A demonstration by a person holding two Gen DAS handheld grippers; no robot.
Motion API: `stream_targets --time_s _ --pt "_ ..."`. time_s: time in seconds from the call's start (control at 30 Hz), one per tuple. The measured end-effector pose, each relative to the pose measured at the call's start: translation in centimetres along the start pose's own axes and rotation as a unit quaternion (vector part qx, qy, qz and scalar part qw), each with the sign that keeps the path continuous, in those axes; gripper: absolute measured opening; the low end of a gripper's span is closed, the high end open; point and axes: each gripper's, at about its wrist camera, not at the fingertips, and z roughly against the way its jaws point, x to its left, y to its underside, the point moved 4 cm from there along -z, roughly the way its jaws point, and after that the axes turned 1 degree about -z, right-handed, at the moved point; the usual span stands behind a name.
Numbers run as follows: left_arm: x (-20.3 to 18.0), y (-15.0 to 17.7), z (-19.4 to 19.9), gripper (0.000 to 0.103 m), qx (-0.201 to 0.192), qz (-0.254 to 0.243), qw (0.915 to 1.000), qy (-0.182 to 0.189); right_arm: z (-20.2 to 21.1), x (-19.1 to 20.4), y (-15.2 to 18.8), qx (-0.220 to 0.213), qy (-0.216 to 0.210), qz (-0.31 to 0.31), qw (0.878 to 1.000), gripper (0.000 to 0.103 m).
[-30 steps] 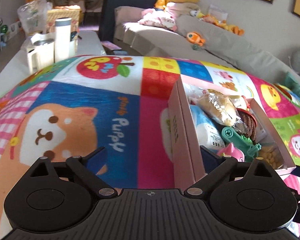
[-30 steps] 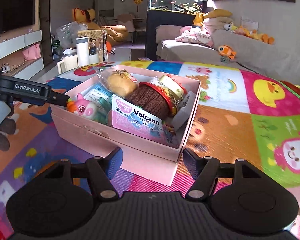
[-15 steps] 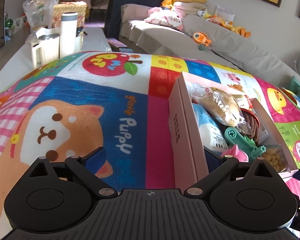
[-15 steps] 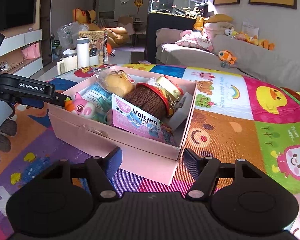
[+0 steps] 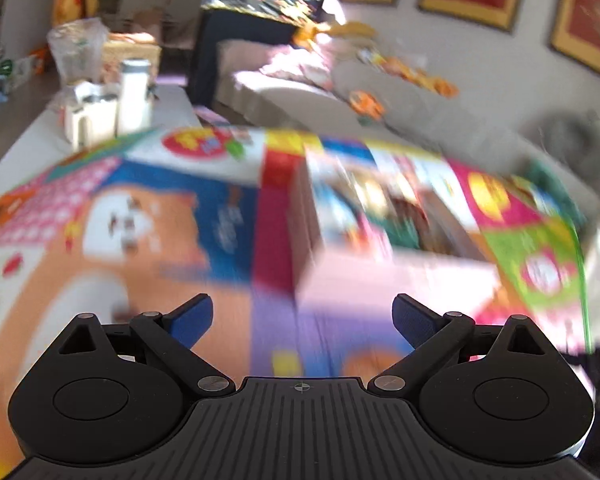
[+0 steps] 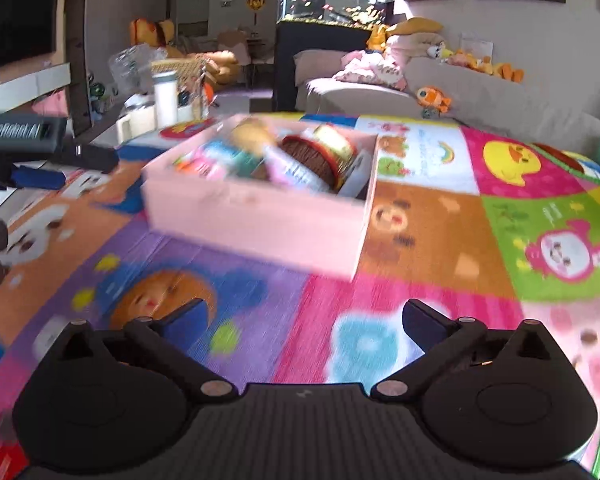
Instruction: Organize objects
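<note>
A pink cardboard box [image 6: 260,216] full of snacks and small toys sits on the colourful play mat [image 6: 420,240]. In the blurred left wrist view the pink box [image 5: 380,276] lies ahead and to the right. My left gripper [image 5: 302,320] is open and empty, pulled back from the box's left wall. It also shows at the left edge of the right wrist view [image 6: 40,148]. My right gripper [image 6: 304,320] is open and empty, well back from the box's near wall.
A white thermos [image 6: 166,98] and a white jug [image 5: 88,120] stand on a low table beyond the mat. A grey sofa [image 6: 480,100] with plush toys runs along the right. A fish tank [image 6: 332,4] stands at the back.
Both grippers have drawn back from the box's walls and opened wider. The box now lies farther ahead in both views, which are blurred by motion.
</note>
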Motion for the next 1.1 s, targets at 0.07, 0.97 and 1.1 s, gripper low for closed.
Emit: stream_targets --time_s 0.07,0.97,1.1 --pt "-0.9 2.7 0.5 0.099 0.017 -0.013 0.9998 0.003 0.7 0.7 1.2 0.015 0.006 -0.005 1.0 0.103" --pt "-3.9 6.3 -2.5 0.103 0.026 -0.086 0.9904 -0.105 -1.9 -0.9 3.4 0.022 0.042 -0.081 0.996 0.103" --pt "-3.9 6.3 -2.5 0.103 0.025 -0.086 0.9903 -0.106 -1.9 -0.9 3.3 0.022 0.043 -0.08 0.996 0.103"
